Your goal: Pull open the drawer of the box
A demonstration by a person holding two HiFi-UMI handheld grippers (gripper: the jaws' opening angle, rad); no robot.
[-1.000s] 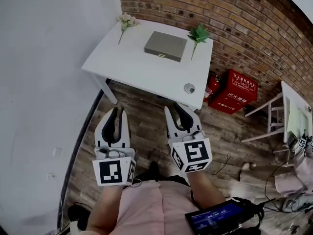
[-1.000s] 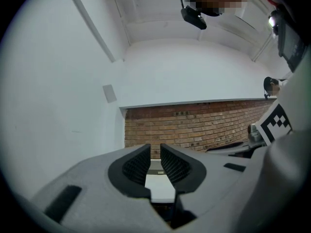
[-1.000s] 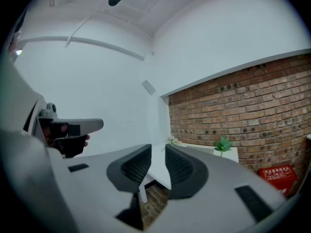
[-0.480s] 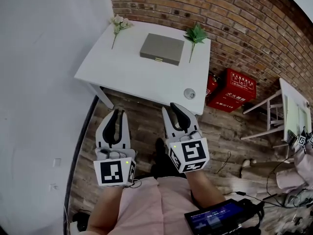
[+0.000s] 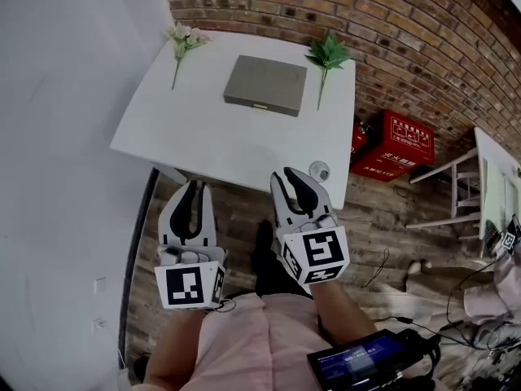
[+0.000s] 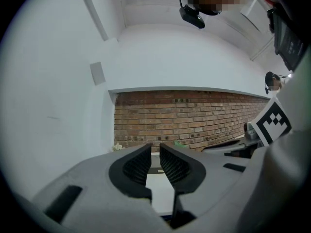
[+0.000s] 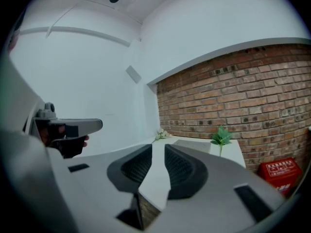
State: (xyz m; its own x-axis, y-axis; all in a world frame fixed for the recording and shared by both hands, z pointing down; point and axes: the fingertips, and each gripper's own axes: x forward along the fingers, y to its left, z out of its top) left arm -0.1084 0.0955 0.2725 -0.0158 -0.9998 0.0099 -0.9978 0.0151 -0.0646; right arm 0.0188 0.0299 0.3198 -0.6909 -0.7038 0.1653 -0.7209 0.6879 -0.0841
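Observation:
A flat grey box point(image 5: 265, 85) lies at the back middle of the white table point(image 5: 203, 145), with a small pale handle point(image 5: 259, 105) on its near side; its drawer is closed. Both grippers hover side by side short of the table's near edge, well away from the box. My left gripper point(image 5: 194, 184) has a narrow gap between its jaws and holds nothing. My right gripper point(image 5: 293, 175) reaches just over the table's front edge, its jaws also slightly apart and empty. In the right gripper view the box point(image 7: 194, 143) shows far ahead beyond the jaws point(image 7: 158, 147).
White flowers point(image 5: 181, 37) lie at the table's back left, a green sprig point(image 5: 328, 55) at the back right, a small round object point(image 5: 319, 170) at the near right corner. Red boxes point(image 5: 400, 145) stand against the brick wall. A white wall runs along the left.
The table has come closer and lower in the head view. The right gripper's tips now overlap the table's front edge. Both grippers hold about the same place in the picture.

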